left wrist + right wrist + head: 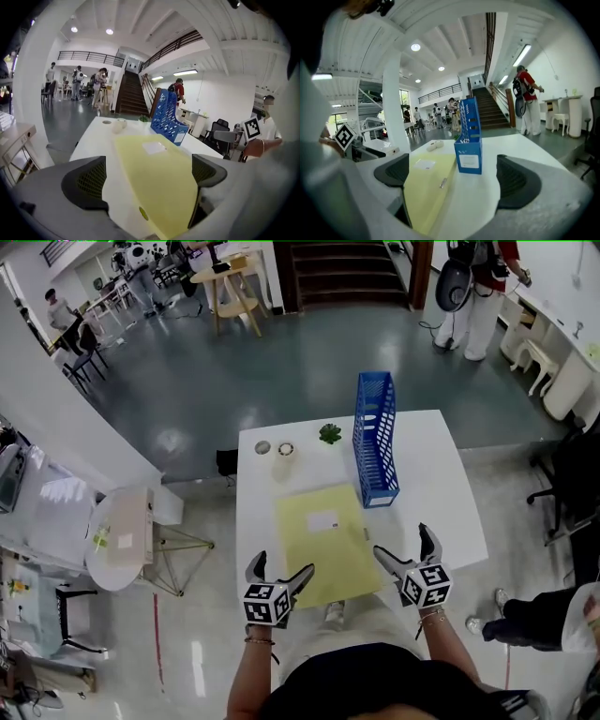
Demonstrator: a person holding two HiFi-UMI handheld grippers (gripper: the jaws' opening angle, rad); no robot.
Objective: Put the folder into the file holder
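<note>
1. Folder (323, 545), flat and pale yellow, lies just beside the slotted blue file holder (375, 442).
2. Your left gripper (283, 568) and right gripper (401, 545) both gape, gripping nothing.
3. Right gripper view shows the holder's end label (468, 161); head view doesn't.

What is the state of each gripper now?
Left gripper: open, holding nothing, at the yellow folder's near corner.
Right gripper: open, holding nothing.
</note>
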